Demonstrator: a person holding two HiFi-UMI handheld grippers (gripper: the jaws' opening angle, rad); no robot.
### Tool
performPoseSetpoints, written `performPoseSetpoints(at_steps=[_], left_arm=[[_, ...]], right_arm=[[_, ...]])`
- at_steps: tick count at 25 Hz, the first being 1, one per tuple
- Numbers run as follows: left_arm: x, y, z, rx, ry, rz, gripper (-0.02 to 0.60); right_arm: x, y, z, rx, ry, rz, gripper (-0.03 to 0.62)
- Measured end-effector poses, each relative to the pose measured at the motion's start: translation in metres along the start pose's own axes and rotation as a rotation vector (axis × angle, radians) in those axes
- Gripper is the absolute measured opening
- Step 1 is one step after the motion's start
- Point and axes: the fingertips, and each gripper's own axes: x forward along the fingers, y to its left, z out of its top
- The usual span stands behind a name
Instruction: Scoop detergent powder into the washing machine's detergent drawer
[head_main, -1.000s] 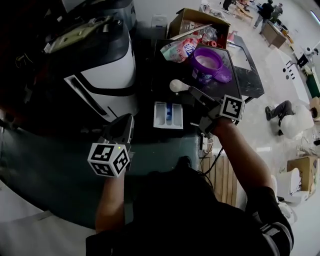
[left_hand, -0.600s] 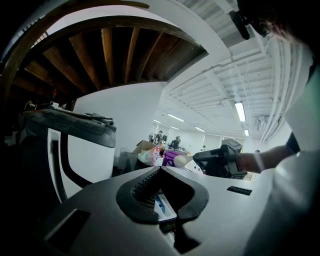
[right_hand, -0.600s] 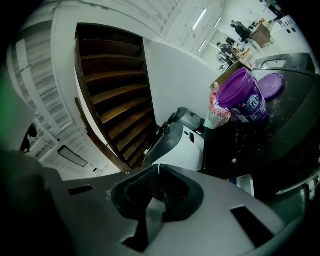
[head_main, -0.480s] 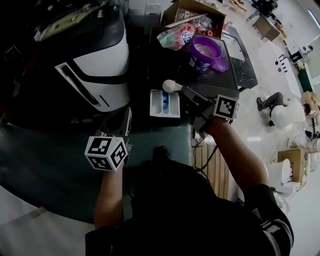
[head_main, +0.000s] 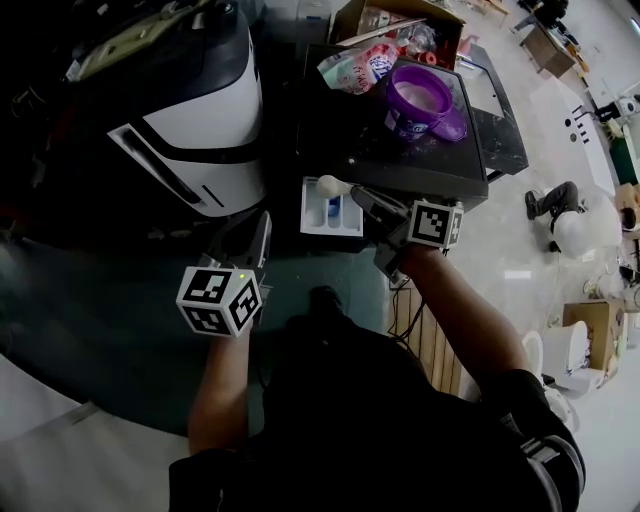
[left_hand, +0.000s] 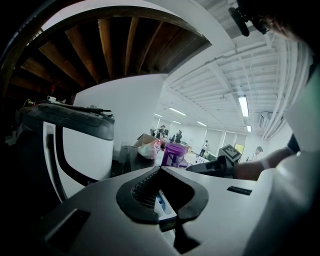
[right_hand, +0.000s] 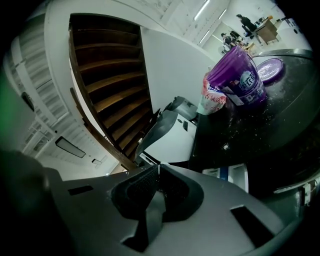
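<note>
While the right gripper (head_main: 358, 197) stays out over the drawer (head_main: 345, 215), its jaws are pressed together on the grey handle of the scoop (head_main: 335, 188), as its own view shows. Bowl of the scoop carries a heap of white powder (head_main: 326, 183) and, seen from the head view, sits at the drawer's far left corner; height above it cannot be told. Drawer is white with a blue section and sticks out from the front edge of the black top (head_main: 400, 165), just right of the white machine (head_main: 200, 120). Left gripper (head_main: 260, 228) hangs in front of that machine, left of the drawer and apart from it, jaws together with nothing between them. Back on the black top stands the open purple tub (head_main: 420, 100) with white powder inside, its lid (head_main: 452, 125) lying right beside it, and a bag (head_main: 352, 70) to the tub's left. Cardboard box (head_main: 345, 25) sits behind them.
</note>
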Motion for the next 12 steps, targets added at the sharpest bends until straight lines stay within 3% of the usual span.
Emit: performPoseSetpoints(at_steps=[12], left_arm=[[0.012, 0.013, -0.030, -0.049, 0.051, 0.037, 0.008]], right_arm=[[0.030, -0.048, -0.034, -0.131, 0.149, -0.094, 0.018]])
